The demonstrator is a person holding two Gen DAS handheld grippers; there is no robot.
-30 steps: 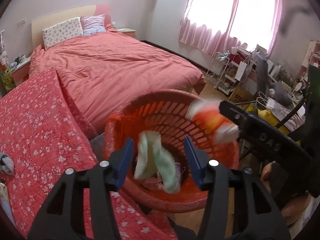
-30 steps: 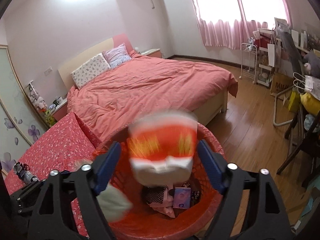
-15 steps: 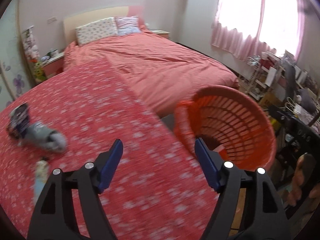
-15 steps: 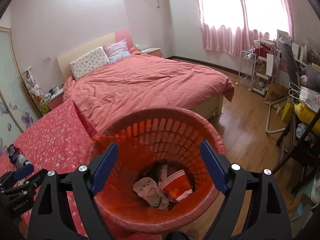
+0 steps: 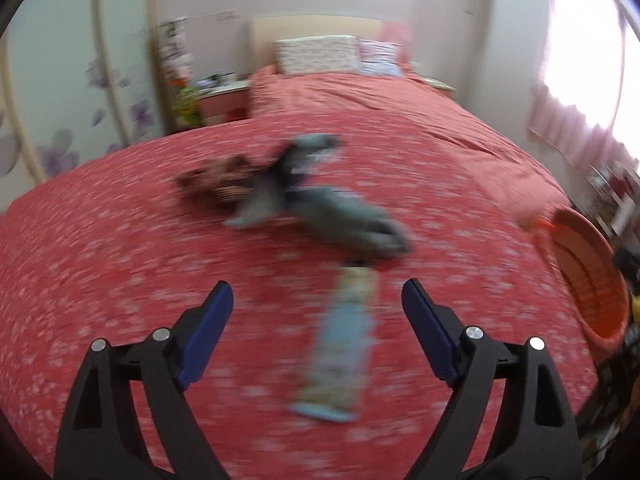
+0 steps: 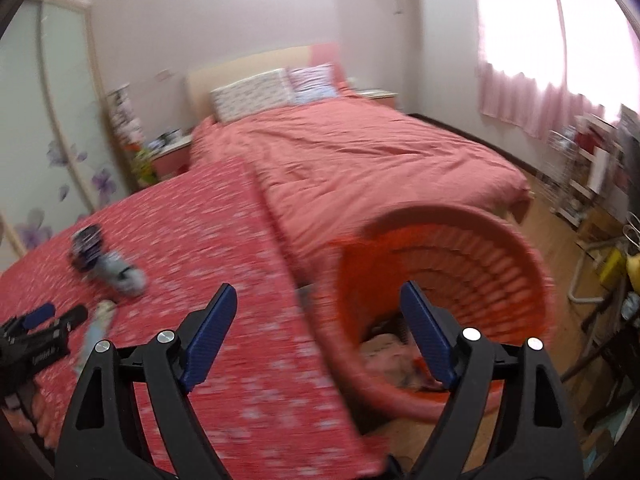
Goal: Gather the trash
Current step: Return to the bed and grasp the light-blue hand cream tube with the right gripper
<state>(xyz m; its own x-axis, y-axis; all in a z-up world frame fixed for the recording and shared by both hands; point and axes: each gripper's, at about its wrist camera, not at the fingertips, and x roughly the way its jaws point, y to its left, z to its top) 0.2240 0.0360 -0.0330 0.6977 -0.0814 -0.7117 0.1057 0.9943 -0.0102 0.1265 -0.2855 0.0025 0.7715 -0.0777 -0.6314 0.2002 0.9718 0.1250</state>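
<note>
left gripper (image 5: pixel 318 304) opening over blurred wrapper (image 5: pixel 340 344), right gripper (image 6: pixel 318 306) wide, empty, orange basket (image 6: pixel 520 248)

two grippers: the left gripper (image 5: pixel 318 304) and the right gripper (image 6: pixel 318 306). one orange basket (image 6: pixel 516 248). one flowered red bench (image 5: pixel 120 264), carrying one pale flat wrapper (image 5: pixel 340 344), one grey crumpled piece (image 5: pixel 344 216) and one dark brownish piece (image 5: pixel 220 184), all blurred. one bed (image 6: pixel 360 160) with two pillows (image 6: pixel 256 92).
</note>
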